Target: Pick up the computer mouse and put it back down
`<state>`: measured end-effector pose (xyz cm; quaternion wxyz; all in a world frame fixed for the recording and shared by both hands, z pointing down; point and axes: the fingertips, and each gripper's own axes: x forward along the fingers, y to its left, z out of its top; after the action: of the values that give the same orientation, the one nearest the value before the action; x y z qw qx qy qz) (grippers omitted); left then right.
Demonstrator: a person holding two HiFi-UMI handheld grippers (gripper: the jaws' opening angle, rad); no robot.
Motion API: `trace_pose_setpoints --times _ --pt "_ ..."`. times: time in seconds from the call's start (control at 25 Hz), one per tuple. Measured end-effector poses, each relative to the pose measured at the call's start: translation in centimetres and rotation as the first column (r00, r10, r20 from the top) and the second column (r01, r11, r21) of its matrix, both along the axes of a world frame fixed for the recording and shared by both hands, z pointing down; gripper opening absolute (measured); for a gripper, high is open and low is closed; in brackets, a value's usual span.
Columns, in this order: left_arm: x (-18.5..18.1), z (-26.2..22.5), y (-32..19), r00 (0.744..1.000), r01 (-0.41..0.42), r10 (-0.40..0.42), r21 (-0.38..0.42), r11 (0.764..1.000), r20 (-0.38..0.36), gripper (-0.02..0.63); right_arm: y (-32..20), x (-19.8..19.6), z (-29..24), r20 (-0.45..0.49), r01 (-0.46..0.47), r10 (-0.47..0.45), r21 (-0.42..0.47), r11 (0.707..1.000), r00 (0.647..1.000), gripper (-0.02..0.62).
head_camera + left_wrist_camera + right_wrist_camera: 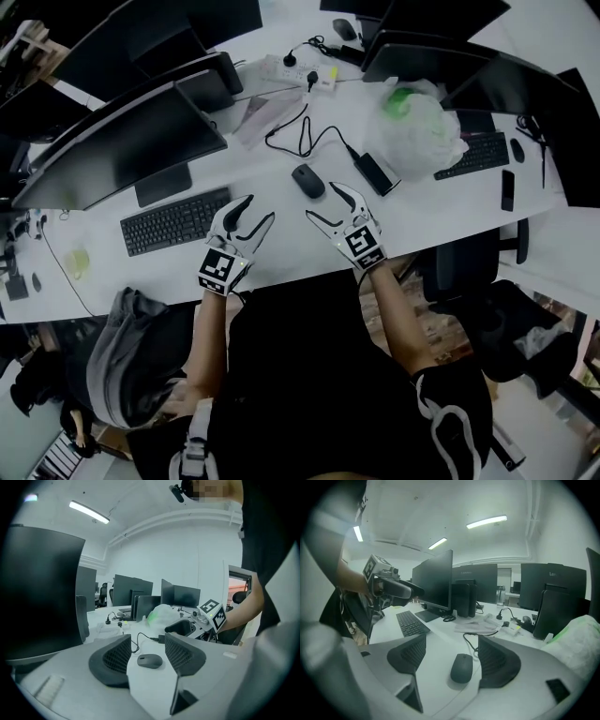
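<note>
Above the white desk (281,202), the left forearm (208,337) and right forearm (398,309) stretch forward. Left tongs (260,208) and right tongs (322,201) both gape wide, holding nothing. Their tips stop just short of the dark computer mouse (307,181), which lies on the desk.

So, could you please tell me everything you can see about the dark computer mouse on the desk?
The dark grey oval computer mouse looks like matte plastic, smooth and low-domed. It lies flat on the white desk, untouched, with no cable of its own visible. The open left claw and open right claw point at it, short of it.
</note>
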<state>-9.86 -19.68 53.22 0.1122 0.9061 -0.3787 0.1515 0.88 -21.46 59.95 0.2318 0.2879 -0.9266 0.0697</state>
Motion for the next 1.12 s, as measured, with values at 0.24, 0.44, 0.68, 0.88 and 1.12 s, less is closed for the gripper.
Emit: trace_pose_setpoints --times 0.24,0.44,0.68,0.88,1.12 --pt "0.5 1.4 -0.3 1.000 0.004 -0.004 -0.035 0.999 0.019 0.212 -1.8 -0.5 1.8 0.007 0.000 0.000 -0.013 1.000 1.000 0.328" --pt "0.2 2.6 -0.7 0.999 0.017 -0.015 -0.064 0.998 0.042 0.212 -2.5 -0.8 4.0 -0.001 -0.009 0.009 -0.031 0.999 1.000 0.324" --pt "-0.5 3.7 -0.6 0.998 0.031 -0.026 -0.094 0.995 0.054 0.213 -3.6 -0.8 6.9 -0.018 -0.029 0.028 -0.066 0.997 0.999 0.324" --pt "-0.9 4.7 -0.5 0.998 0.040 -0.034 -0.122 0.992 0.049 0.213 -4.6 -1.2 9.0 -0.025 -0.049 0.047 -0.097 0.994 0.999 0.324" --pt "-1.1 5.6 -0.6 0.998 0.047 -0.040 -0.145 0.988 0.050 0.213 -5.5 -1.7 11.0 -0.033 -0.081 0.077 -0.128 0.988 0.996 0.322"
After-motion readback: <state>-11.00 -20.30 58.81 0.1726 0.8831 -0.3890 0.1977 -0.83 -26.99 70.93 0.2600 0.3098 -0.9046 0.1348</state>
